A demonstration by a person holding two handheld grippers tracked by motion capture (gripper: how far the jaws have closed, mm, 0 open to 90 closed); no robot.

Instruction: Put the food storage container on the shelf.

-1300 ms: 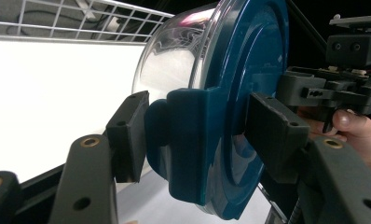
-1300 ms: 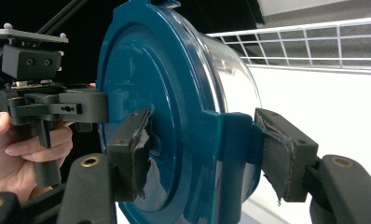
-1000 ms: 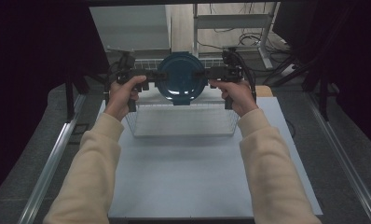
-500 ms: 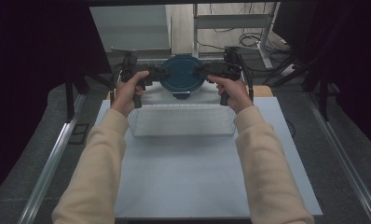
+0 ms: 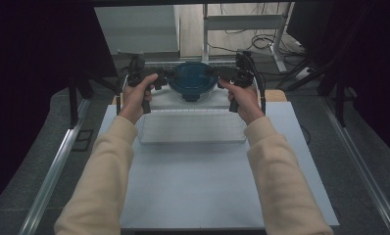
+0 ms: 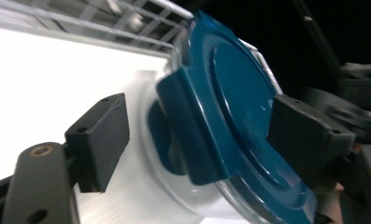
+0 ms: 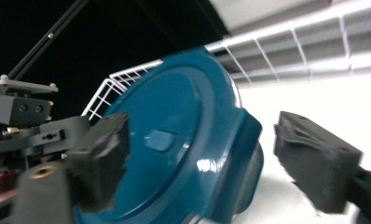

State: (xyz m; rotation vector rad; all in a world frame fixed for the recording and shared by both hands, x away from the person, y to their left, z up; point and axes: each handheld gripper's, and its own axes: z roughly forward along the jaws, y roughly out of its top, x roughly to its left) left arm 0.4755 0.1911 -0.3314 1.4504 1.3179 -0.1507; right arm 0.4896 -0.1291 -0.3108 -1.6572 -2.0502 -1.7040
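Both forearms reach straight forward, hands level at either side of the blue lid (image 5: pixel 192 78), which lies flat, face up, on a clear container at the table's far edge, beyond the wire rack (image 5: pixel 190 128). The left gripper (image 5: pixel 159 78) and right gripper (image 5: pixel 223 76) have just been opening; their jaws stand apart around the lid's side tabs, pads clear of them

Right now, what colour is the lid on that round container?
Dark teal blue lid, glossy and plain; the right gripper view shows it best.
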